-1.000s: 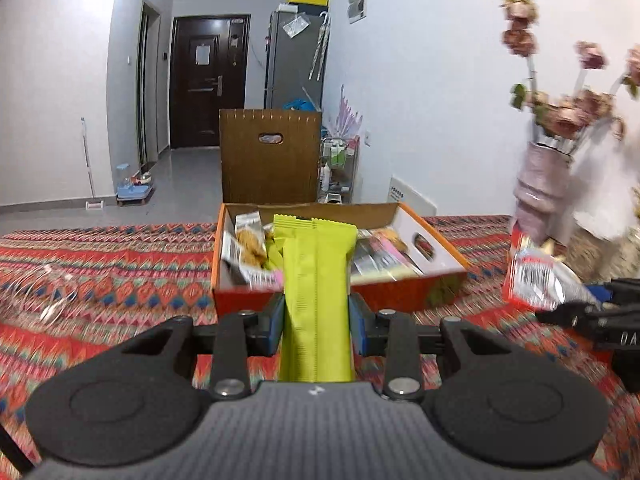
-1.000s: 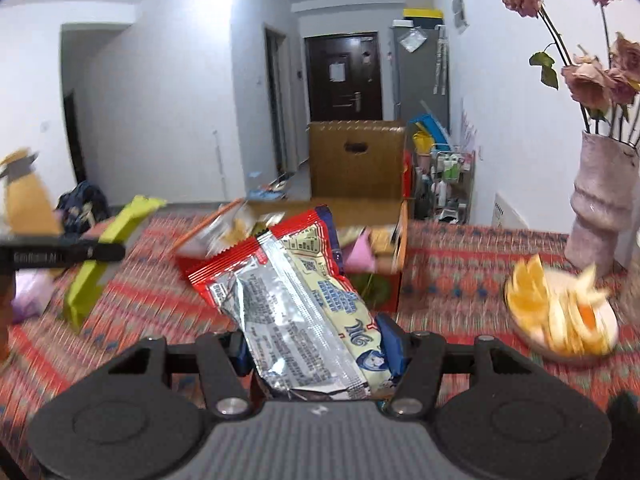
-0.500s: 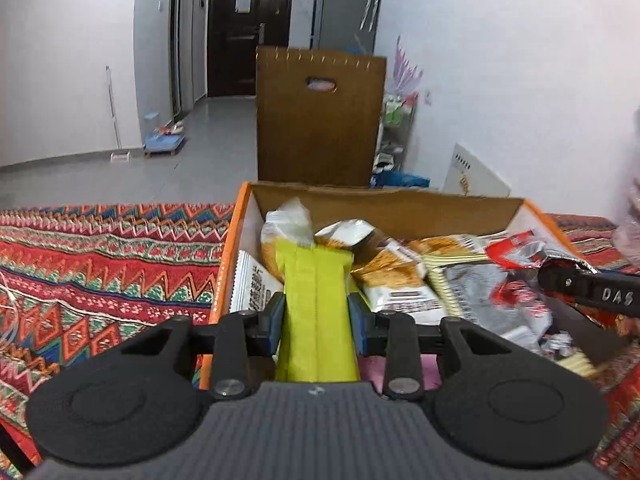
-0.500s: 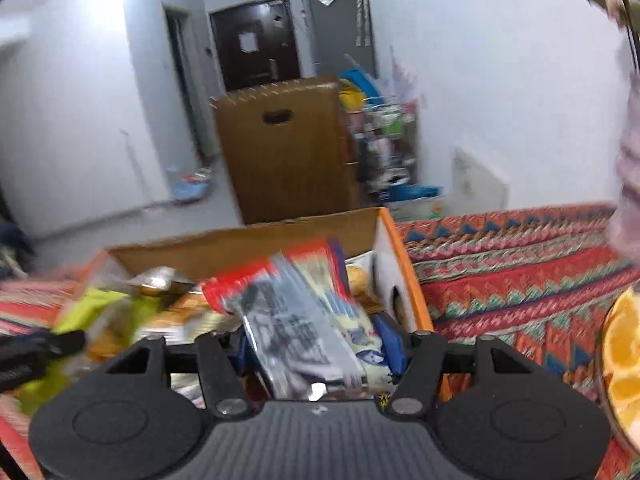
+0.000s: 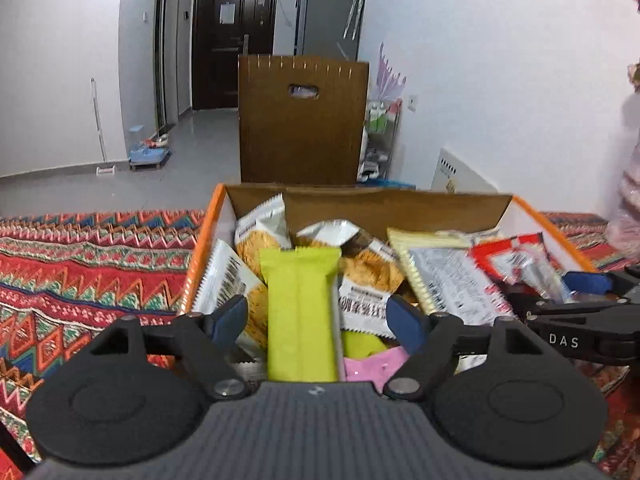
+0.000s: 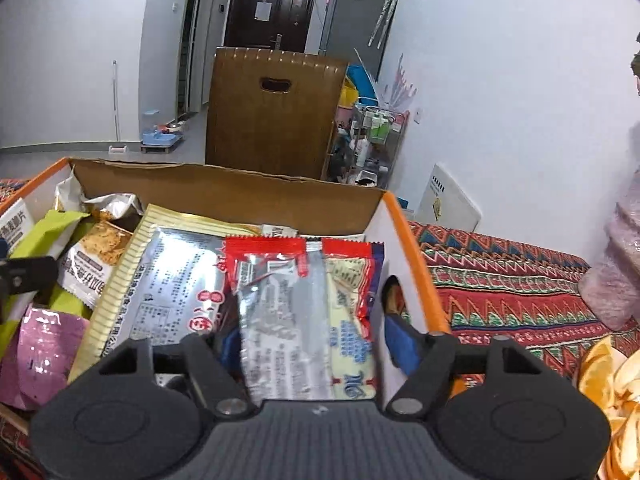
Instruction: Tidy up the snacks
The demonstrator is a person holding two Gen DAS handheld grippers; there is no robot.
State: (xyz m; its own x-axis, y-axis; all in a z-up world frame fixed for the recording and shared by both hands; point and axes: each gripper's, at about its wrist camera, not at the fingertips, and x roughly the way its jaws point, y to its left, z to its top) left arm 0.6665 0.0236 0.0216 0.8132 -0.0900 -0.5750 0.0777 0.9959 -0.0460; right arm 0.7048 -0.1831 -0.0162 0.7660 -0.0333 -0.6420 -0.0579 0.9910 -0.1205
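We record, left to right:

1. Patterned tablecloth (image 5: 92, 276), one, red zigzag weave, covering the table on both sides of the box.
2. Cardboard box (image 5: 202, 248), one, orange-rimmed, open-topped, standing on the cloth and filled with snack packets.
3. White-and-orange snack packets (image 5: 224, 280), three that we can count in the left wrist view, lying at the box's left and middle; others may lie beneath.
4. Left gripper (image 5: 318, 316), one. Its jaws have just been opening and stand spread, both blue pads clear of the packet between them.
5. Lime-green packet (image 5: 300, 312), one, long and narrow, lying released between the left pads on top of the other snacks in the box.
6. Pink packet (image 5: 372, 368), one, partly hidden just beside the green one.
7. Silver packet with yellow border (image 6: 168, 276), one, flat in the box's middle.
8. Right gripper (image 6: 316, 340), one. Its jaws have just been opening; the right pad stands clear of the packet, the left pad is mostly hidden behind it, so we count the hold as let go.
9. Red-edged silver packet (image 6: 280, 308), one, lying between the right pads at the box's right end, over the silver packet.
10. Plate of orange slices (image 6: 604, 392), one, on the cloth right of the box; slices uncountable.
11. Pink vase (image 6: 616, 276), one, at the far right edge.
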